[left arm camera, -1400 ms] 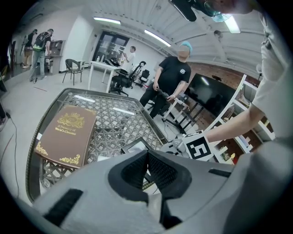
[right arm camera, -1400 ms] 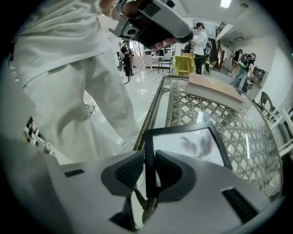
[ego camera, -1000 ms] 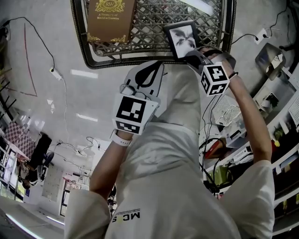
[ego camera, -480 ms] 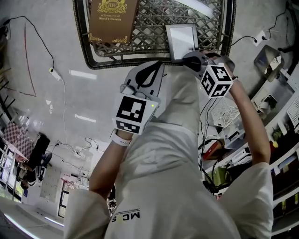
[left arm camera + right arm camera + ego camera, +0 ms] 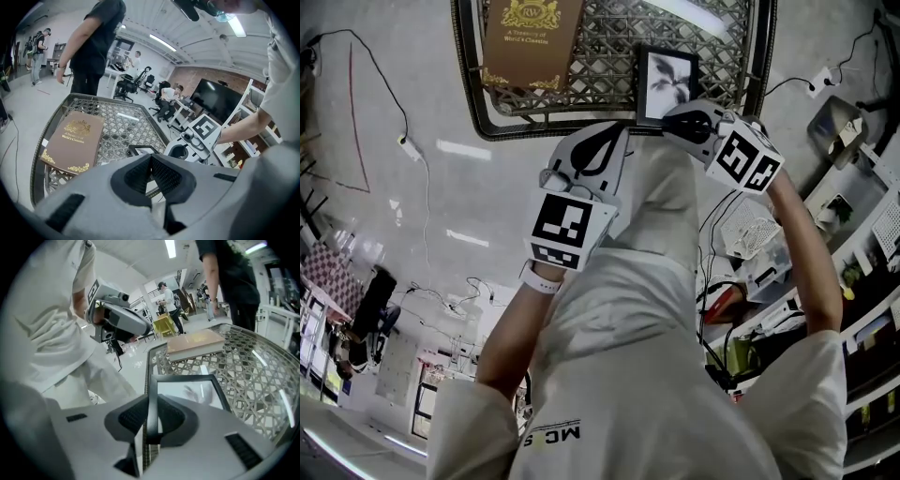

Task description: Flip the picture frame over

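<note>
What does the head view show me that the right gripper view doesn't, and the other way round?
Only the head view shows the right claw from outside, with its black-and-white marker cube, and the cables on the floor. Only the right gripper view shows that claw's pads closed on the edge of the picture frame, and a person in dark clothes standing beyond the table. Both show the frame, the brown book, the lattice table and the left claw.

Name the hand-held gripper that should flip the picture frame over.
Right. The right hand-held gripper clamps the picture frame by its edge; the left hand-held gripper is shut, empty, short of it.
</note>
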Demonstrator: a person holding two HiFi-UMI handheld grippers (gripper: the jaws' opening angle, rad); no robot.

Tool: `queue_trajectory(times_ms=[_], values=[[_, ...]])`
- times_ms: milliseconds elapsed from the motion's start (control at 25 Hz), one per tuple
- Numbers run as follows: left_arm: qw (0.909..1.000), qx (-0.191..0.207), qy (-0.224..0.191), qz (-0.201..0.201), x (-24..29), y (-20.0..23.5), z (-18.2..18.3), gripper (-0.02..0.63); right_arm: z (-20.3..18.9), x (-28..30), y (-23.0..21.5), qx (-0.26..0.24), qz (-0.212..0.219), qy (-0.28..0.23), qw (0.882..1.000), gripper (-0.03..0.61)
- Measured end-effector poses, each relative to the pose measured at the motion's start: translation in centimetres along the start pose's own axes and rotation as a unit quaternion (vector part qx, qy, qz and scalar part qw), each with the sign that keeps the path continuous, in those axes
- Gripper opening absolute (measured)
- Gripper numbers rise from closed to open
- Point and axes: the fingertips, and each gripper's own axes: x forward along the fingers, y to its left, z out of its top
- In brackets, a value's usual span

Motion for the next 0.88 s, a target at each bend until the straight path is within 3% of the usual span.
queue_trajectory(times_ms=[160,280,480,880], values=[[1.0,-0.003,-0.004,0.003,-0.2,0.2,0.1,0.021,1.8,-0.4,-0.4,0.062,0.009,-0.05,0.997,0.077],[1.0,-0.005,-0.005,0.005,-0.4,0.4,0.0,0.02,3.3,-0.7,-0.9,0.116,0.017,-0.095,0.989,0.077],[0.9999,-0.007,-0.011,0.008,-0.6,0.8,0.3,0.02,5.5,-1.1,-1.5,0.164,0.027,-0.142,0.976,0.077],[0.9997,-0.013,-0.016,0.015,-1.2,1.6,0.5,0.02,9.2,-2.0,-3.1,0.297,0.07,-0.235,0.923,0.077]])
